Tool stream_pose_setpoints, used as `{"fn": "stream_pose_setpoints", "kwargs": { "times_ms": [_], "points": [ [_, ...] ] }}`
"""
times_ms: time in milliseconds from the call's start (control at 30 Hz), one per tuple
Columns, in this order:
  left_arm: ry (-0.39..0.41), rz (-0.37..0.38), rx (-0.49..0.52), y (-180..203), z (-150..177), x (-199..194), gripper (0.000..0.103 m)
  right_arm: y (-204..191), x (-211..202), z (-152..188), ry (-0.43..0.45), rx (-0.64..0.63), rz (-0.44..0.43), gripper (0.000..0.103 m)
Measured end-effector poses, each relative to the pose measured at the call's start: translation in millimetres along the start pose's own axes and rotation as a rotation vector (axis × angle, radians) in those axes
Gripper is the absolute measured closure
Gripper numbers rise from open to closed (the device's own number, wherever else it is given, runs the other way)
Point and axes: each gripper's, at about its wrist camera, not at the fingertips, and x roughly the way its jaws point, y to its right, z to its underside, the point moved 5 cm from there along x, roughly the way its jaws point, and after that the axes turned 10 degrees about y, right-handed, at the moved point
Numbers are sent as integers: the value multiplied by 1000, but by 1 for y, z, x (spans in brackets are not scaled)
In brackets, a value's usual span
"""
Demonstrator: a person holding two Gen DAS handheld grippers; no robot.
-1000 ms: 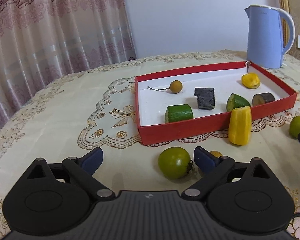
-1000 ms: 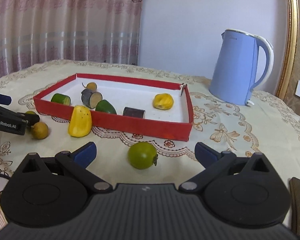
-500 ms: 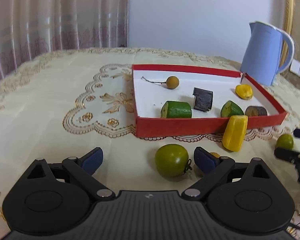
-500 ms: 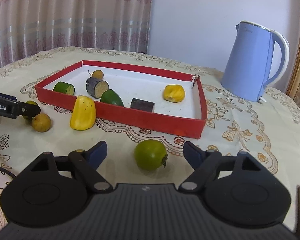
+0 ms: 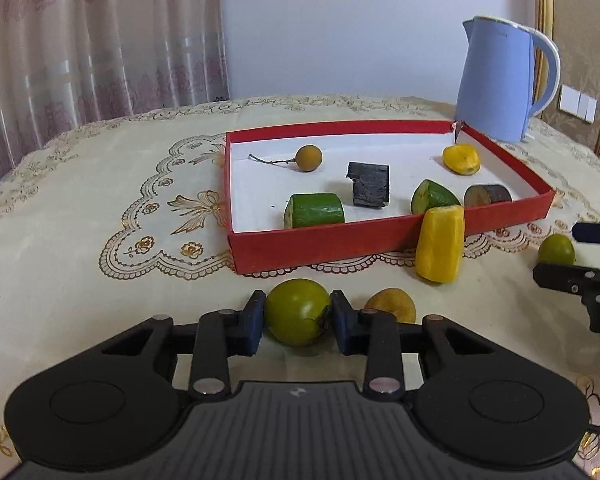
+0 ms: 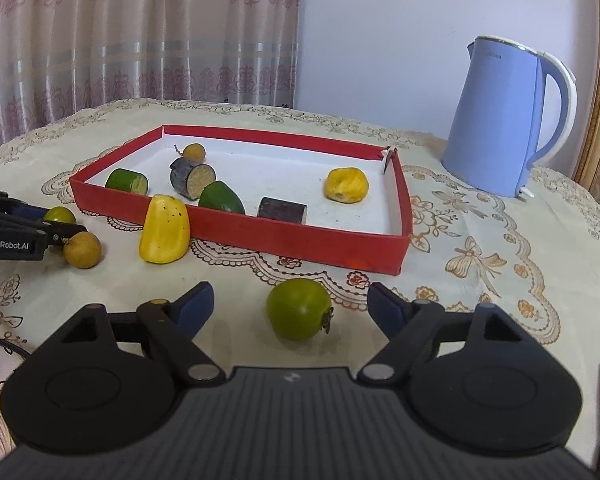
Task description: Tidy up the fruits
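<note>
We see a round desk (image 5: 80,208) under a cream embroidered cloth, with a curtain (image 5: 80,40) behind it and a blue kettle (image 5: 496,80) at its far edge. On the desk lies a shallow red tray (image 5: 320,240) holding a brown round fruit with a stem (image 5: 309,157), two green cut pieces (image 5: 316,210), two dark cut pieces (image 5: 369,184) and a yellow lump (image 5: 461,159). A yellow piece (image 5: 439,245) stands upright on the desk, leaning against the tray's near wall. Our left hand-held gripper (image 5: 298,318) is closing its jaws, and its blue pads press both sides of a green round fruit (image 5: 297,311) that sits on the desk just in front of the tray; a small tan fruit (image 5: 390,305) lies just beside it. Our right hand-held gripper (image 6: 290,310) has its jaws spread, with a second green fruit (image 6: 299,309) on the desk between them, untouched by either pad.
</note>
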Motion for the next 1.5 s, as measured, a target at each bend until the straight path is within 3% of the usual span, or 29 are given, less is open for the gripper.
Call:
{"fn": "stream_pose_setpoints", "kwargs": {
  "times_ms": [300,467,733,1067,1500],
  "points": [
    [48,-34,-75,-14,-3,-3,69,0,4,2,-29,10,-21,42],
    [52,-35,-76,-15,-2,-4,69,1,6,3,-36,17,-15,47],
    [51,-45,-64,-13,-2,-3,69,1,7,4,-47,2,22,69],
    [24,-114,-38,-13,-1,2,69,3,7,3,-44,6,15,69],
    [4,-147,-19,-12,-1,2,69,5,5,2,-35,31,6,69]
  ]
}}
